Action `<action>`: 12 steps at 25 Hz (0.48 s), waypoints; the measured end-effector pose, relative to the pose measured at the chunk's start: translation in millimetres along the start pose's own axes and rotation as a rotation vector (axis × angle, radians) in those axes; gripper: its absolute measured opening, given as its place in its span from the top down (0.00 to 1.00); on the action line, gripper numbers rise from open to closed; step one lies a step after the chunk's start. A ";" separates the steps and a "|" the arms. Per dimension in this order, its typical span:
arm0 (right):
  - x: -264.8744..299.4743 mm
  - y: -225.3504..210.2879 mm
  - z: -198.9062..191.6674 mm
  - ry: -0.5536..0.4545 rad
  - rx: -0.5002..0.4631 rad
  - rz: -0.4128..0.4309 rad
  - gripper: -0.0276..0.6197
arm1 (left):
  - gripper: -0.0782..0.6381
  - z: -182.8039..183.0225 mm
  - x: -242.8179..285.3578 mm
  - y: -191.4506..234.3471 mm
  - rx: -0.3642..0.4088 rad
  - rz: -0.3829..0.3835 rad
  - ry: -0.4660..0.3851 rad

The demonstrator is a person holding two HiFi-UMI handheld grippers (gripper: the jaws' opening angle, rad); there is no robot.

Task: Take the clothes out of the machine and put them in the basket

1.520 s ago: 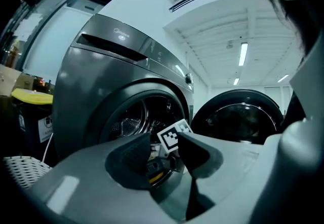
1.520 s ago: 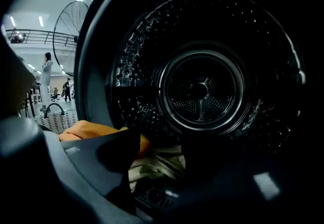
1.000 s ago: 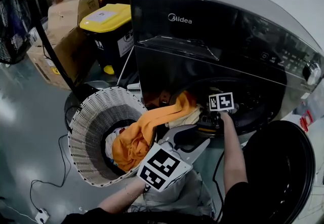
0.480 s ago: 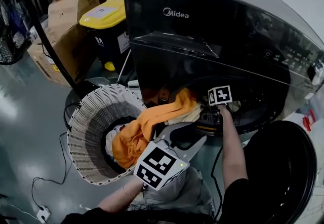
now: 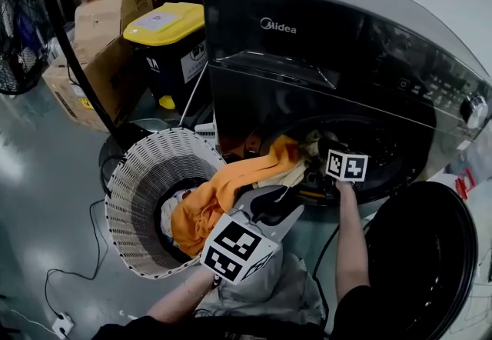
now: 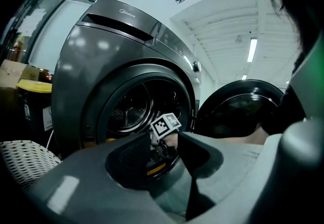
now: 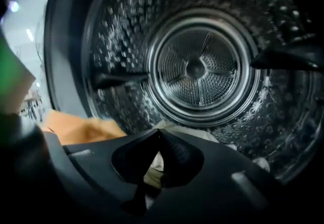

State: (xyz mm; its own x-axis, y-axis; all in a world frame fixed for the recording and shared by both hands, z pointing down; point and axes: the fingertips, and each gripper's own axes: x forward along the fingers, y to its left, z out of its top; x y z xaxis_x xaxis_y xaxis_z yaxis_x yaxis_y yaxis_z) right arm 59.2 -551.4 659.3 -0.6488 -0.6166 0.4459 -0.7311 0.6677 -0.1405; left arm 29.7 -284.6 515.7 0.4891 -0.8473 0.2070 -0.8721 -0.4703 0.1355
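Observation:
The dark grey washing machine (image 5: 307, 46) stands with its round door (image 5: 423, 254) swung open to the right. An orange garment (image 5: 231, 181) hangs from the drum mouth into the white wicker basket (image 5: 131, 185). My right gripper (image 5: 323, 158) is inside the drum mouth. Its jaws have just closed and it (image 7: 158, 132) is shut on a pale cloth (image 7: 187, 131) lying at the bottom of the steel drum (image 7: 197, 71). That pale cloth (image 5: 310, 145) shows lifted beside the gripper. My left gripper (image 5: 288, 208) hovers in front of the opening beside the orange garment. Its jaws (image 6: 163, 134) stand slightly apart with nothing between them.
A black bin with a yellow lid (image 5: 161, 31) and cardboard boxes (image 5: 100, 31) stand behind the basket at the left. A black pole (image 5: 84, 85) slants down past them. A cable with a plug strip (image 5: 61, 323) lies on the floor at the lower left.
My right gripper has risen and shifted right in the drum mouth, and the pale cloth now shows raised at its tips. The left gripper has barely moved.

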 end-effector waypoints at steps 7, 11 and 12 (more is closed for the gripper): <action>-67.3 52.5 36.6 -0.243 0.184 0.191 0.91 | 0.65 -7.2 -1.6 17.1 0.026 0.057 -0.001; -106.7 105.6 67.1 -0.335 0.219 0.353 0.91 | 0.65 -7.4 -3.7 16.8 0.000 0.058 -0.009; -116.6 117.3 72.6 -0.353 0.229 0.394 0.91 | 0.65 -5.4 -5.9 16.5 -0.002 0.060 -0.018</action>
State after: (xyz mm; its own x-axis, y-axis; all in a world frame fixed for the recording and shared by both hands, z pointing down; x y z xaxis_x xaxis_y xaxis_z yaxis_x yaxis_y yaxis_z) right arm 33.8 -431.5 526.7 -0.8841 -0.4673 0.0049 -0.4213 0.7923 -0.4413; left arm 12.6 -286.0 521.9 0.4352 -0.8784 0.1974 -0.8999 -0.4178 0.1249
